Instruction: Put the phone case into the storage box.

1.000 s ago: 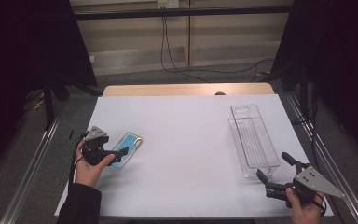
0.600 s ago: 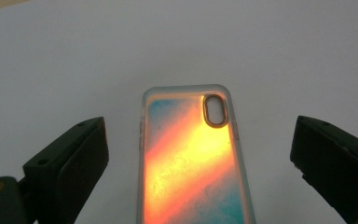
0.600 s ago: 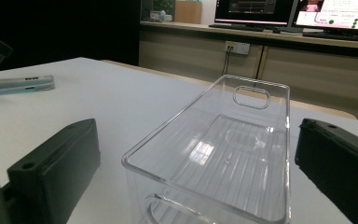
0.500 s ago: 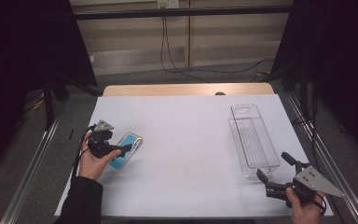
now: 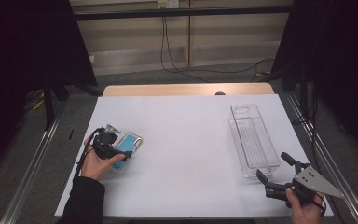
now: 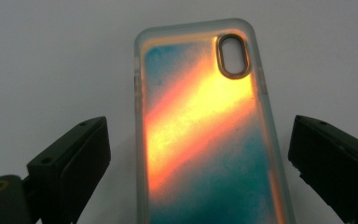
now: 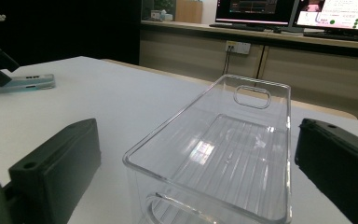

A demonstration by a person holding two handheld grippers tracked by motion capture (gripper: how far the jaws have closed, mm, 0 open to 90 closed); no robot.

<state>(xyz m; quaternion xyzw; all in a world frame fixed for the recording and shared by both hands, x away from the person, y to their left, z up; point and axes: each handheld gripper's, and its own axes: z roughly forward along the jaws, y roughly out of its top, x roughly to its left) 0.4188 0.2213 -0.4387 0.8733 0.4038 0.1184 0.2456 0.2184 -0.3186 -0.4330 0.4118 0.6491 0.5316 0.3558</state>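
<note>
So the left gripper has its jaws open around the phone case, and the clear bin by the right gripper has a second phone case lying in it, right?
Not quite. The clear bin is empty, as the right gripper view shows. The rest holds: the left gripper has its jaws open around the phone case, and the bin sits by the right gripper.

— Where do we have room on the table (image 5: 191,140)?

— We have a wide bare stretch across the middle, between the phone case (image 5: 127,148) on our left and the clear bin (image 5: 253,140) on our right, which lie well apart.

— What blocks our left gripper (image 6: 198,154)?

— Only the phone case itself, lying flat between the spread jaws, with a gap at each side.

— And our right gripper (image 7: 200,158)?

— The bin's near wall stands right in front of it, between the parted jaws. We see its top open.
</note>
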